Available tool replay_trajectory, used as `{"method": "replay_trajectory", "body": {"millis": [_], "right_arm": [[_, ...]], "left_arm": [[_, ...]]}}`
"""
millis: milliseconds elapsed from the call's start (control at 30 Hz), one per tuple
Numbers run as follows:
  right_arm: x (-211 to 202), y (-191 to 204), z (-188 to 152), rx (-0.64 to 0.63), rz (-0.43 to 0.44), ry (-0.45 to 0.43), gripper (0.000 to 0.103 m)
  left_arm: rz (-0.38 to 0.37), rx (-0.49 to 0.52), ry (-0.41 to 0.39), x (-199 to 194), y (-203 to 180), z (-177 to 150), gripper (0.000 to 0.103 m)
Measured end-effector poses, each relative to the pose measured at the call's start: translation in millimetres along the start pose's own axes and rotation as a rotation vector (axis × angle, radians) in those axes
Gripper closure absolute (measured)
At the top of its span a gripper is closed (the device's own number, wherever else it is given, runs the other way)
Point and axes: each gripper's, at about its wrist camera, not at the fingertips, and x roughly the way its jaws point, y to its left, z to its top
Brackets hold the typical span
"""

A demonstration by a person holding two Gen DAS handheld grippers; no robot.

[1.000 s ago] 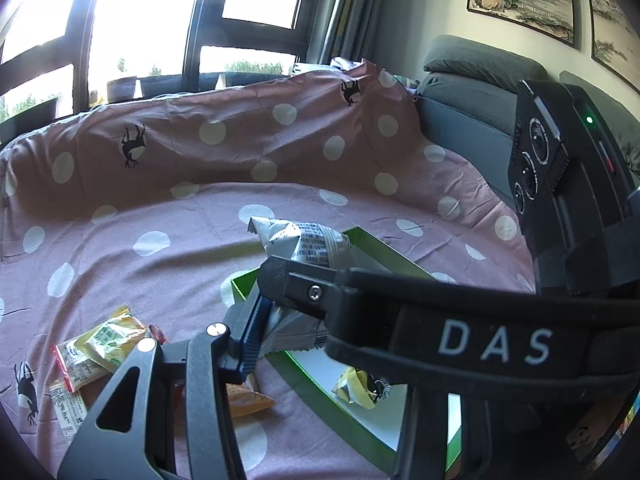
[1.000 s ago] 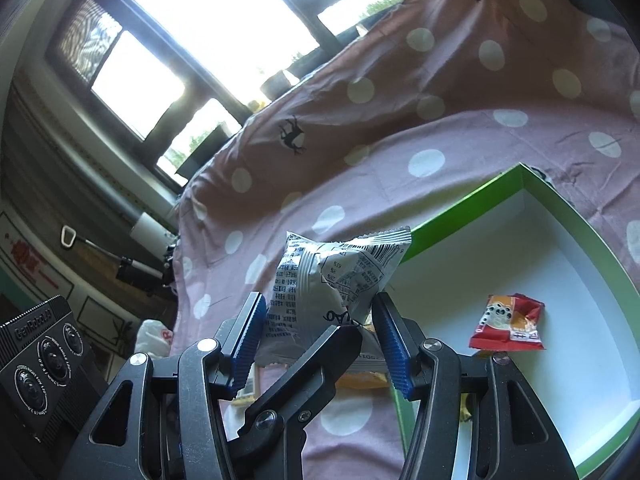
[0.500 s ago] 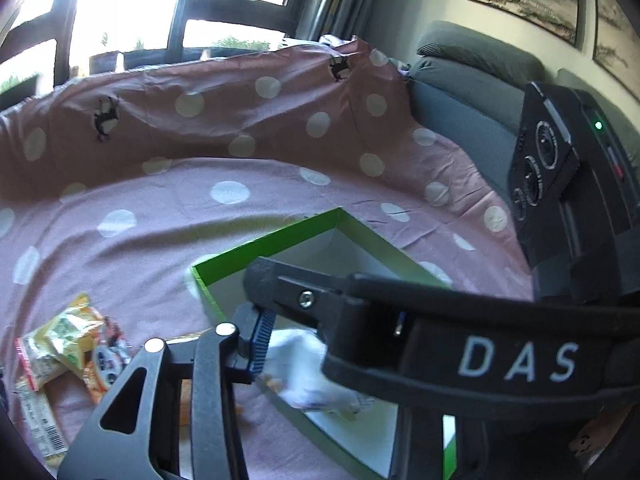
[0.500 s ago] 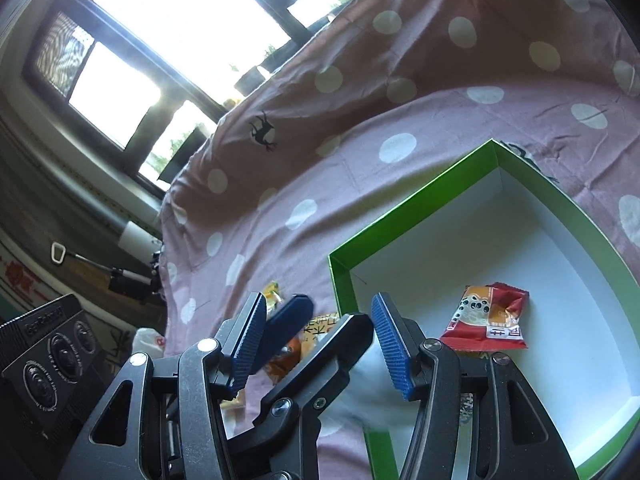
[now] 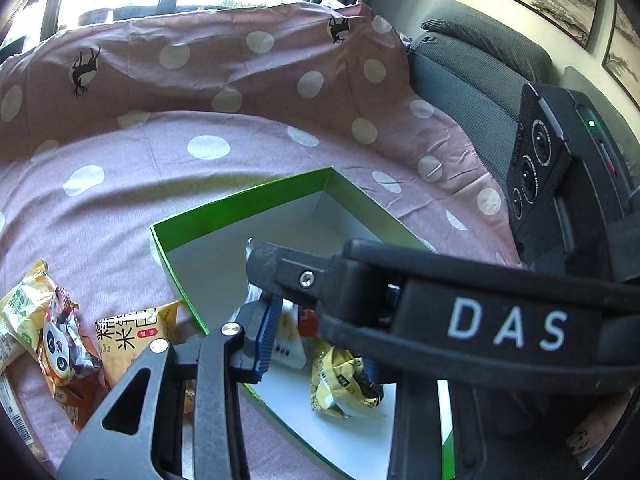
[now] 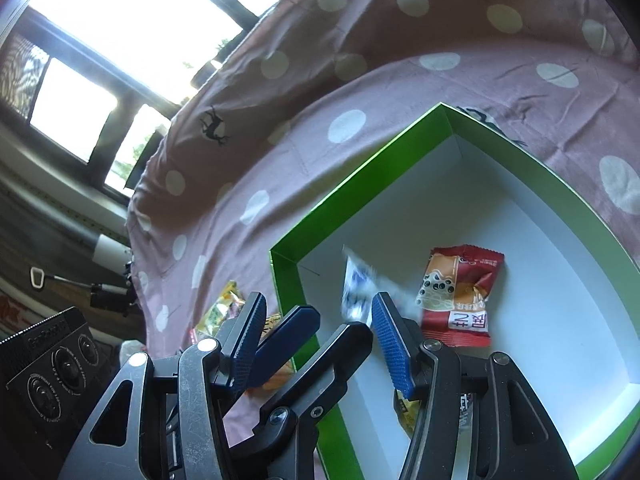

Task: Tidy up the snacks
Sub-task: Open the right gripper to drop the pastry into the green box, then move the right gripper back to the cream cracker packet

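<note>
Right hand-held gripper (image 6: 318,304) spread wide over green cardboard box with white inside (image 6: 360,168) on pink polka-dot sheet (image 6: 400,92). Left hand-held gripper (image 6: 334,326) jaws barely apart, just been opening, nothing visibly between. Blurred white-blue snack packet (image 6: 356,288) inside box, beside red snack packet (image 6: 460,292).

Bright window (image 6: 132,16) glare, fisheye-bent edges, one motion-blurred white packet (image 6: 360,284).

A red snack packet (image 6: 458,294) lies in the green-rimmed box (image 6: 356,172) on spotted pink cloth (image 6: 400,92).
</note>
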Motion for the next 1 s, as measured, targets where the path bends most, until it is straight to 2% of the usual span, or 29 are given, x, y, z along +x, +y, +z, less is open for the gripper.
{"method": "replay_trajectory", "body": {"millis": [133, 233, 300, 333, 433, 500, 533, 633, 767, 867, 1000], "right_arm": [[3.3, -0.9, 0.4, 0.017, -0.026, 0.014, 0.045], [1.9, 4.5, -0.2, 0.009, -0.046, 0.001, 0.045], [0.5, 11.1, -0.5, -0.002, -0.049, -0.016, 0.043], [-0.4, 16.2, -1.0, -0.015, -0.043, -0.027, 0.040], [0.0, 34.3, -4.5, -0.067, -0.051, -0.042, 0.033], [2.9, 49.4, -8.4, -0.110, -0.069, -0.055, 0.028], [5.3, 56.8, -11.0, -0.131, -0.074, -0.060, 0.026], [14.2, 80.4, -19.7, -0.196, -0.073, -0.059, 0.021], [32.3, 115.9, -36.2, -0.289, -0.055, -0.050, 0.020], [53.3, 144.8, -53.8, -0.368, -0.019, -0.014, 0.020], [89.9, 175.7, -79.9, -0.476, 0.026, 0.103, 0.020]], "left_arm": [[0.017, -0.032, -0.004, -7.0, 7.5, -2.4, 0.064], [0.047, -0.080, -0.021, -23.9, 18.7, -4.1, 0.056], [0.078, -0.111, -0.034, -41.6, 29.6, -5.4, 0.039], [0.101, -0.122, -0.040, -50.2, 34.7, -6.4, 0.035], [0.222, -0.142, -0.078, -84.1, 52.7, -12.6, 0.029], [0.329, -0.177, -0.100, -106.5, 69.6, -20.7, 0.014], [0.378, -0.197, -0.112, -116.2, 78.1, -26.4, 0.012], [0.509, -0.282, -0.140, -142.1, 110.0, -50.2, 0.009], [0.596, -0.480, -0.134, -165.9, 161.9, -84.9, 0.009], [0.602, -0.576, -0.085, -173.1, 193.9, -102.7, 0.009], [0.598, -0.680, -0.052, -181.0, 223.0, -120.1, 0.009]]}}
